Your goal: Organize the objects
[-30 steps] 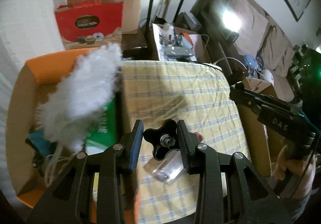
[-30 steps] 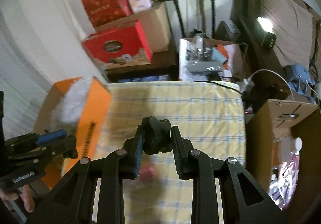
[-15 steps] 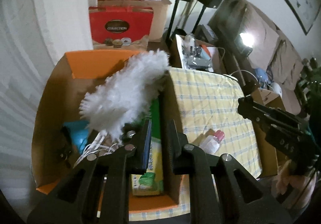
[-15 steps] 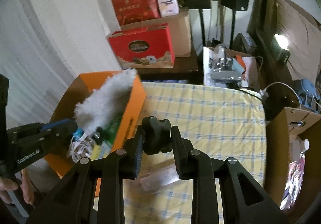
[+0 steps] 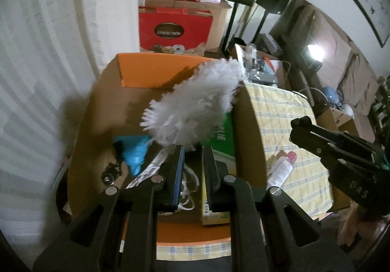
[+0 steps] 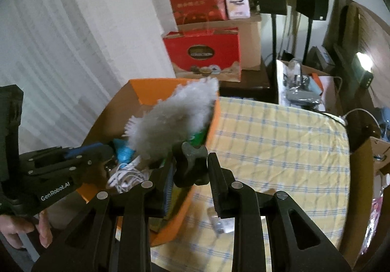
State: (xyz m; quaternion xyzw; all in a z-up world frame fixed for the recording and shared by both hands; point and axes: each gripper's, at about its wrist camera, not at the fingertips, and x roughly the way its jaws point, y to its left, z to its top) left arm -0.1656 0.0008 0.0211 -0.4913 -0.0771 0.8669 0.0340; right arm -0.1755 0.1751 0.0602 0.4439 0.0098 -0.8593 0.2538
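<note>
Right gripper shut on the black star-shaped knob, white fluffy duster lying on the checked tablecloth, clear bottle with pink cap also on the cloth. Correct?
One error: the white fluffy duster is not on the checked tablecloth; it sits in the orange cardboard box, as the left wrist view shows. The right gripper does hold the black star-shaped knob, and the clear bottle with pink cap lies on the cloth.

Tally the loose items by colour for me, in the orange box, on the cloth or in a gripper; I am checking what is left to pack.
White: 2, feather duster, coiled cable
Blue: 1, blue cloth-like item
Green: 1, green packet
Black: 2, star knob clamped in the right gripper, small black part
Clear with pink cap: 1, bottle on the checked cloth
Total: 7
</note>
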